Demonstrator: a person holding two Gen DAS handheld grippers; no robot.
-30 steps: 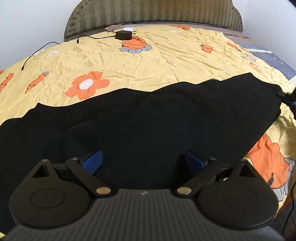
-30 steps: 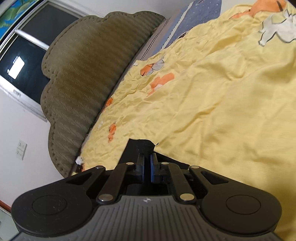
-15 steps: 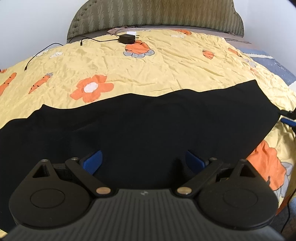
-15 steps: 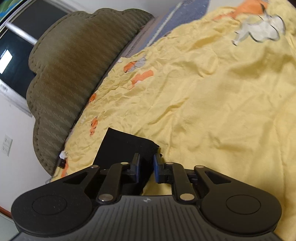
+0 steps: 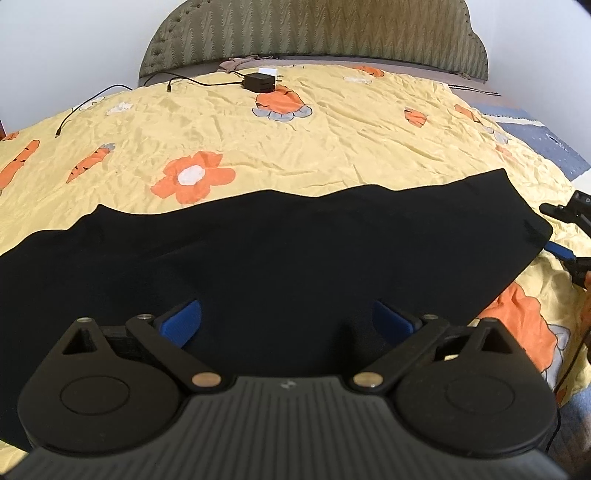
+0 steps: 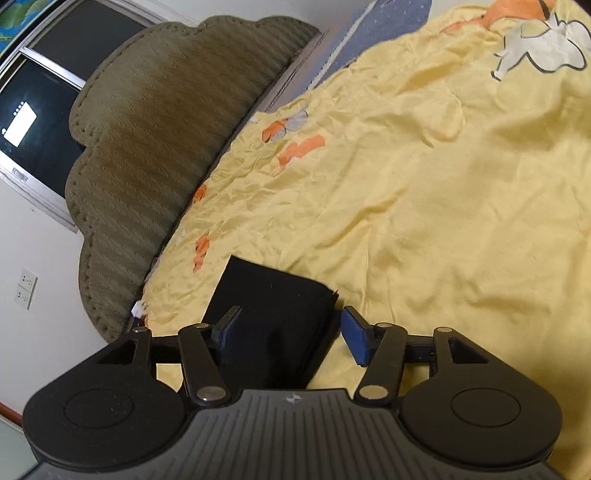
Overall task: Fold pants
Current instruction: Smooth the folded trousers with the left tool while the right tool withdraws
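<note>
The black pants point(image 5: 280, 258) lie flat across the yellow bedspread point(image 5: 295, 147), running left to right in the left wrist view. My left gripper point(image 5: 288, 321) is open and empty, its blue pads over the near edge of the pants. My right gripper point(image 6: 288, 334) is open, its jaws either side of the pants' end corner point(image 6: 273, 295), which rests on the bed. It also shows at the right edge of the left wrist view point(image 5: 569, 232), just off the pants' right end.
A black charger block point(image 5: 259, 82) with cables lies near the green padded headboard point(image 5: 314, 33). A blue patterned cloth point(image 5: 535, 140) lies at the bed's right side. A window point(image 6: 33, 122) and wall sockets point(image 6: 26, 288) are beyond the headboard.
My right gripper has opened and let go of the pants' end, which now lies flat on the bed. My left gripper stayed open and pulled back slightly.
</note>
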